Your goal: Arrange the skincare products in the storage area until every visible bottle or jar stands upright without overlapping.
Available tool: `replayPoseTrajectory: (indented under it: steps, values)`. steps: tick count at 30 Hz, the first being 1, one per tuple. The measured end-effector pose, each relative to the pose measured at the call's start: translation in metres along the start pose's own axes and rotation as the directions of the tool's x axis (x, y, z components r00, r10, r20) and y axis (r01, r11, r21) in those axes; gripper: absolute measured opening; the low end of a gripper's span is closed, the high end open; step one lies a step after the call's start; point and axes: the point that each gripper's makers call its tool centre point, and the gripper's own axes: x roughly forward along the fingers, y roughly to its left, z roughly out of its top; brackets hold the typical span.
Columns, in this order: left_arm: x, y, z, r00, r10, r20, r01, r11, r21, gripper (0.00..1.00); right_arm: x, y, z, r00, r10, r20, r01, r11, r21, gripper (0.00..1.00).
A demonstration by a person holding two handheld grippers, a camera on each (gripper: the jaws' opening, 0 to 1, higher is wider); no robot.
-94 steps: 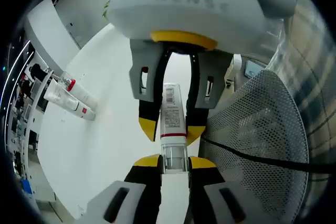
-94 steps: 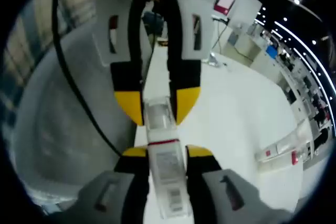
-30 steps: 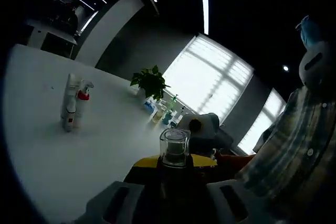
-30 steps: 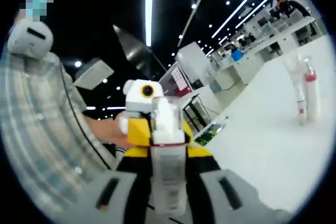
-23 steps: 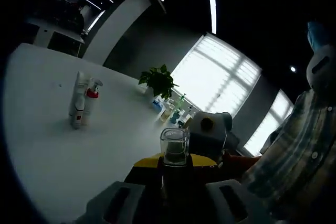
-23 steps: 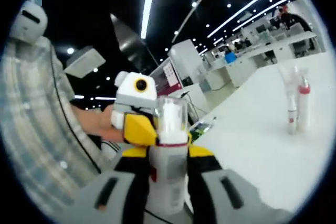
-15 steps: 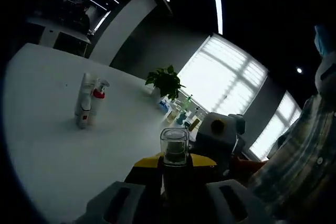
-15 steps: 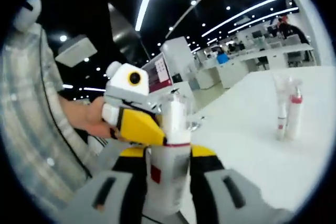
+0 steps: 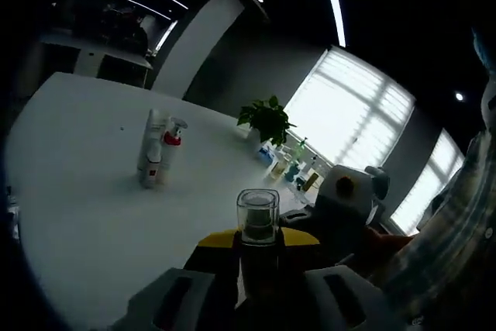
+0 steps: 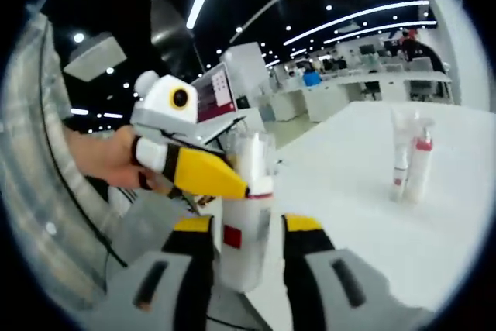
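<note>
Presently, L gripper: jaws pinched on a bottle, clear cap sticking up just past the tips; body hidden in shadow between the jaws. R gripper: jaws look slightly spread, flanking the bottle's white body low down; contact w/ pads cannot be confirmed, so grip state not determinable. In the right gripper view the L gripper reaches in from the left, its yellow tip at the bottle's neck just under the cap.

Location: bottle held upright between both sets of jaws, above the near edge of the white table.

Handling, by judgement: rigid plastic, light, smooth and prob. slippery; tall and narrow, so tips easily when set down. The clear cap is likely a push-fit, so it's a poor hold. Best purchase is mid-body, below the red band, pads square on the flat sides.

Further out, beyond the jaws: two more bottles stand upright, touching or just beside each other, well apart from the held one; same pair in the right gripper view. A potted plant and small items sit at the far edge.
</note>
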Motion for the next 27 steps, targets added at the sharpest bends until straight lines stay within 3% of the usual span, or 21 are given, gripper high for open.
replayPoseTrajectory:
  steps: [5, 9, 16, 27]
  values:
    - [0.004, -0.002, 0.0, 1.0, 0.025, -0.018, -0.024, 0.999, 0.045, 0.17, 0.004, 0.002, 0.0, 1.0, 0.007, -0.018, -0.008, 1.0, -0.01, 0.29]
    - [0.008, -0.001, -0.004, 0.997, 0.062, -0.044, -0.057, 0.992, 0.115, 0.17, 0.004, -0.005, -0.005, 0.998, -0.026, -0.059, 0.025, 1.0, -0.016, 0.23]
    - [0.012, -0.001, -0.006, 0.997, 0.051, -0.059, -0.044, 0.993, 0.111, 0.18, -0.002, -0.01, -0.009, 0.998, -0.02, -0.055, 0.022, 0.999, 0.044, 0.21]
    - [0.015, 0.001, -0.007, 0.997, 0.058, -0.06, -0.049, 0.989, 0.141, 0.2, 0.0, -0.014, -0.012, 0.998, -0.035, -0.051, 0.036, 0.999, 0.028, 0.21]
